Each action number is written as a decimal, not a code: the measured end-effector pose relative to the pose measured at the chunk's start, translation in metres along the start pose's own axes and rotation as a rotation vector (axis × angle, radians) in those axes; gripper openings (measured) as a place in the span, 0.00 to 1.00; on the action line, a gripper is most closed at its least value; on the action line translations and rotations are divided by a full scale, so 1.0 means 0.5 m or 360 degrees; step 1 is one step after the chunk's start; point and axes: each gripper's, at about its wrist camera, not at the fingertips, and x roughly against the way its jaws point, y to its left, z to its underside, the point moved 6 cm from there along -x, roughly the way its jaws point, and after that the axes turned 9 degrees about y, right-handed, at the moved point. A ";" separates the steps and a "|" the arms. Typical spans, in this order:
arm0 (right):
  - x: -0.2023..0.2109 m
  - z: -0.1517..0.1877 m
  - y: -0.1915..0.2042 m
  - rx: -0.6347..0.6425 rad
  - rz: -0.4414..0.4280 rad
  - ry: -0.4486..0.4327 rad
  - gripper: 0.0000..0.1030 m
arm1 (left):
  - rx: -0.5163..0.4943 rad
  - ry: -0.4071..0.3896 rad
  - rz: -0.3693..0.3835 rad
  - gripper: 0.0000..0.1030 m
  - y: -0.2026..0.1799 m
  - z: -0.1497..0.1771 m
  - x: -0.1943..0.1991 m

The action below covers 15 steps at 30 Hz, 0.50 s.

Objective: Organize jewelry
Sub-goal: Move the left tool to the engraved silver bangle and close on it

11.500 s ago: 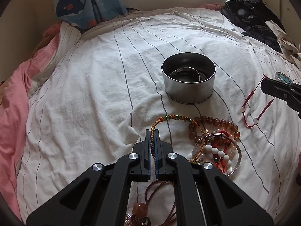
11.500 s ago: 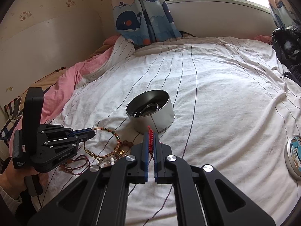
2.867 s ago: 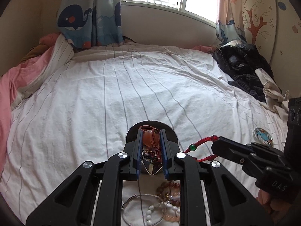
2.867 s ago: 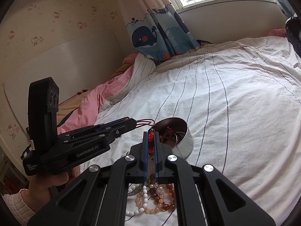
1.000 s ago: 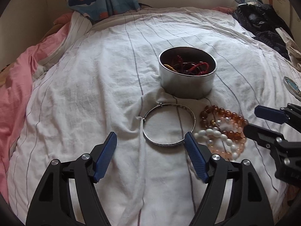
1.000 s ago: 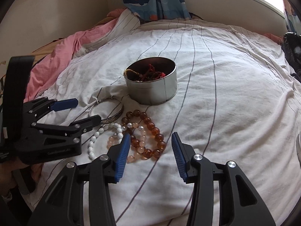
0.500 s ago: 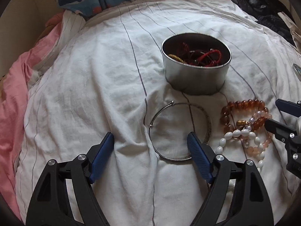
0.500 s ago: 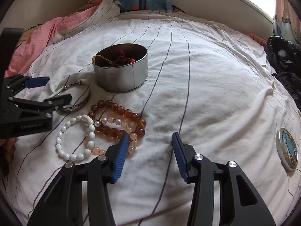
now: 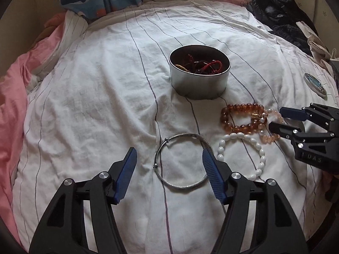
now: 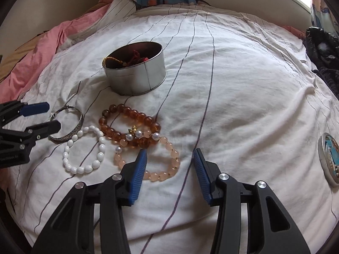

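Your left tongs (image 9: 167, 163) have just been closing but stand open around the bangle (image 9: 182, 160), holding nothing; your right tongs (image 10: 169, 158), also closing, gape empty at the pink beads (image 10: 167, 165). Both lie on the bed (image 9: 95, 97), near the tin (image 9: 199, 80). The bangle lies flat: pinch badly and you'll grab sheet. The pink beads overlap the amber beads (image 10: 129, 122), which may drag along.

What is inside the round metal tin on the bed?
In the tin lie red cords and a gold braided cord. The tangle and the tin's wall hide anything beneath them.
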 end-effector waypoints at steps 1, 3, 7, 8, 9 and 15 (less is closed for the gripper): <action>0.000 -0.001 0.003 0.0003 -0.0019 0.0000 0.34 | -0.0004 0.0003 -0.0016 0.61 -0.001 -0.006 -0.012; 0.000 -0.001 -0.001 -0.0015 -0.0049 0.0000 0.08 | -0.0033 0.0073 -0.0024 0.60 -0.008 -0.006 -0.043; 0.009 -0.006 -0.012 -0.0072 -0.0132 -0.0026 0.08 | -0.0066 0.0116 -0.0012 0.34 -0.012 0.008 -0.034; 0.008 -0.006 -0.014 -0.0083 -0.0146 -0.0018 0.08 | -0.0064 0.0125 0.0005 0.26 -0.009 0.011 -0.026; 0.005 -0.006 -0.015 -0.0088 -0.0154 -0.0006 0.08 | -0.0057 0.0133 0.0028 0.23 -0.006 0.016 -0.017; -0.002 -0.003 -0.015 -0.0082 -0.0110 0.0009 0.26 | -0.0062 0.0116 0.0003 0.20 0.005 0.022 -0.023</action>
